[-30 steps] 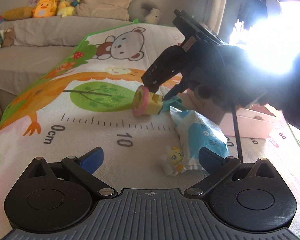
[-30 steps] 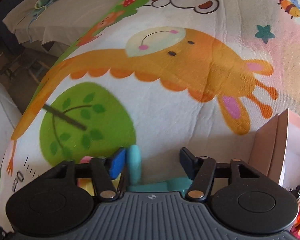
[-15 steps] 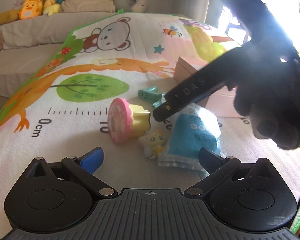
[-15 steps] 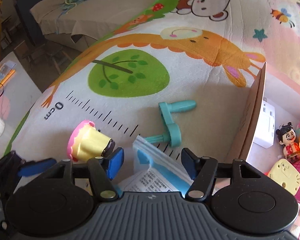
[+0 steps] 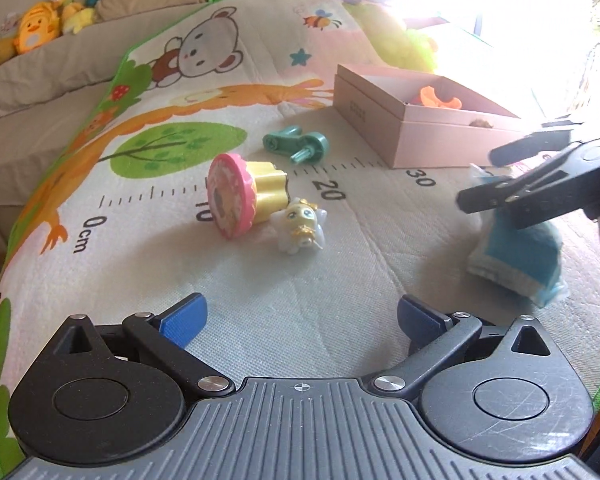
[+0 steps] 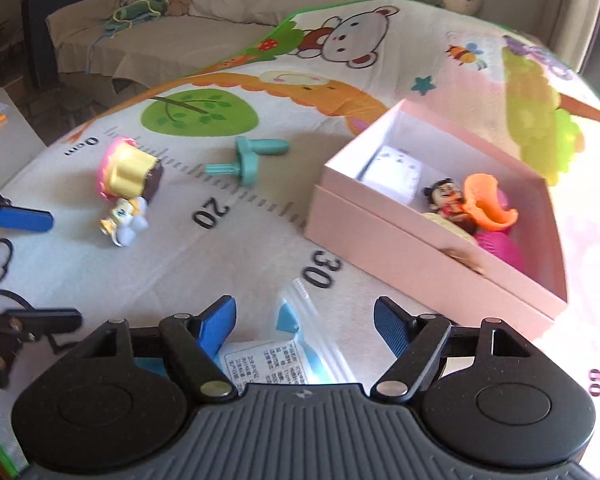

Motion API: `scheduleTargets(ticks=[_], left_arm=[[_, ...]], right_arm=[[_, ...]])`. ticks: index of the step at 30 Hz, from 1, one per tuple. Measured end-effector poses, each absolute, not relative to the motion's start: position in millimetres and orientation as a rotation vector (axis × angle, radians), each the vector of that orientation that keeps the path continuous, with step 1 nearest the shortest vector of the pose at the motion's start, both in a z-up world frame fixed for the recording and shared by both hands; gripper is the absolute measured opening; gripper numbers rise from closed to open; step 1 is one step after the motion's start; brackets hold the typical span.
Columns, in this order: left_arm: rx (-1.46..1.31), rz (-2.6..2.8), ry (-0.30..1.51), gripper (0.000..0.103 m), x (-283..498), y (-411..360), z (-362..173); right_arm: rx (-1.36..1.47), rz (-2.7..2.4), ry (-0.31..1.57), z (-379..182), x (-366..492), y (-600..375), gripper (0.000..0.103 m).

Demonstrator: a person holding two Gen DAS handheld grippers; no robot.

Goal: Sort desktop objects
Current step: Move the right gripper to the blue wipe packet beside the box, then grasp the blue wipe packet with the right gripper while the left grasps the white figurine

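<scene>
On the cartoon play mat lie a pink-and-yellow cupcake toy (image 5: 244, 196) (image 6: 129, 168), a small white-and-yellow doll (image 5: 300, 230) (image 6: 124, 220) touching it, and a teal crank piece (image 5: 296, 142) (image 6: 248, 158). A blue-and-white packet (image 5: 516, 260) (image 6: 284, 344) lies at the right. My right gripper (image 6: 304, 320) (image 5: 480, 180) is open, low over the packet, jaws either side of it. My left gripper (image 5: 300, 316) is open and empty, in front of the doll. A pink box (image 5: 432, 136) (image 6: 400, 240) holds several toys.
A sofa (image 5: 60, 68) with plush toys stands behind the mat. The mat's green edge (image 5: 4, 360) runs along the left. Strong window glare fills the upper right of the left wrist view.
My right gripper has pulled back from the cupcake toy to the right, over the packet. The packet now lies farther right, away from the doll. My left gripper stays open.
</scene>
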State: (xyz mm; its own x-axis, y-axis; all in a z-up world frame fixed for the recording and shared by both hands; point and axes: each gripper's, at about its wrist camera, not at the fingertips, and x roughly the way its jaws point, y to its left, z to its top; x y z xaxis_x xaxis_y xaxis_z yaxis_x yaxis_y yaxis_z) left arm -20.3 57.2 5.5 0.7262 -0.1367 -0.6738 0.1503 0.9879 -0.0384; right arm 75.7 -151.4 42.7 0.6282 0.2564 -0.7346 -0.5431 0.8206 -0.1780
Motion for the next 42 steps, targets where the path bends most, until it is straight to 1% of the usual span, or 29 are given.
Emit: scheduleTargets(ticks=[2, 4, 6, 10, 12, 15, 17, 21, 26, 30, 33, 38, 40, 42], left_arm=[[0.021, -0.131, 0.751, 0.103, -14.3, 56.9, 6.6], [0.023, -0.109, 0.759, 0.103, -8.8, 55.3, 7.4], [0.02, -0.1, 0.769, 0.103, -2.6, 52.9, 7.8], [0.023, -0.088, 0.789, 0.103, 6.6, 45.5, 8.0], [0.023, -0.085, 0.791, 0.103, 8.6, 41.8, 8.4], [0.002, -0.096, 0.774, 0.103, 9.2, 37.9, 9.8], [-0.019, -0.114, 0.758, 0.103, 11.3, 34.2, 10.4], [-0.043, -0.128, 0.754, 0.103, 24.7, 25.5, 8.2], [-0.073, -0.282, 0.749, 0.103, 35.1, 5.6, 12.5], [-0.038, -0.421, 0.713, 0.103, 21.4, -10.1, 17.4], [0.003, -0.344, 0.705, 0.103, 21.3, -10.5, 14.1], [0.031, -0.196, 0.763, 0.103, 43.3, -5.7, 5.0], [0.04, -0.193, 0.76, 0.099, 45.7, -5.6, 4.9], [0.046, -0.193, 0.755, 0.089, 46.4, -6.6, 6.6]], right_arm=[[-0.365, 0.479, 0.743, 48.5, 66.8, -166.7, 0.082], [-0.286, 0.523, 0.742, 55.3, 57.1, -176.9, 0.095], [-0.232, 0.577, 0.732, 58.2, 40.8, -181.7, 0.098], [-0.311, 0.611, 0.706, 46.1, 15.2, -175.4, 0.098], [-0.392, 0.574, 0.673, 37.7, 8.3, -177.1, 0.099], [-0.416, 0.442, 0.643, 31.0, 11.9, -192.9, 0.1], [-0.364, 0.345, 0.647, 29.5, 20.2, -211.3, 0.1], [-0.155, 0.32, 0.685, 30.6, 27.1, -248.1, 0.1], [-0.028, 0.276, 0.655, 26.0, 27.4, -266.1, 0.1], [0.034, 0.236, 0.67, 16.4, 32.1, -274.5, 0.103], [0.06, 0.233, 0.682, 11.1, 33.4, -277.1, 0.103], [0.089, 0.243, 0.695, 8.4, 35.2, -280.5, 0.103], [0.093, 0.244, 0.694, 8.0, 34.7, -280.9, 0.103], [0.099, 0.248, 0.7, 7.5, 35.4, -281.8, 0.103]])
